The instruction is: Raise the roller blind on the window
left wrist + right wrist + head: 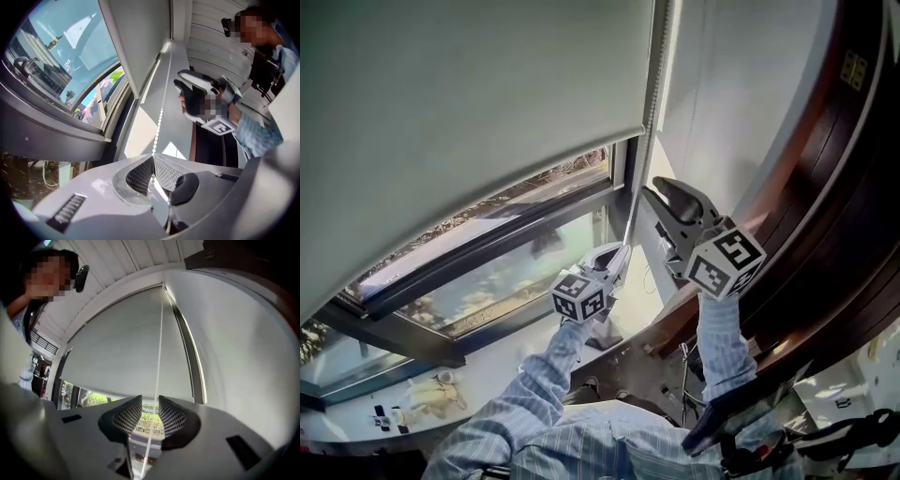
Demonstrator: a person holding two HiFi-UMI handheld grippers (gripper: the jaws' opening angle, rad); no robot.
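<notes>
The grey roller blind (469, 112) covers the upper part of the window, with its bottom edge partway down the glass. Its white bead chain (649, 94) hangs along the right side of the window frame. Low on that chain, my left gripper (623, 255) is shut on the beads; in the left gripper view the chain (161, 108) enters my shut left gripper (152, 157). My right gripper (649, 191) is higher up and open. In the right gripper view the chain (159, 348) passes through my right gripper (150, 403) without touching either pad, in front of the blind (122, 348).
The dark window frame (525, 225) and a white sill (487, 384) with small items lie below. A white wall (741, 84) borders the chain on the right. Dark curved wooden panelling (834, 187) stands further right. The person's striped sleeves (544, 384) reach up from below.
</notes>
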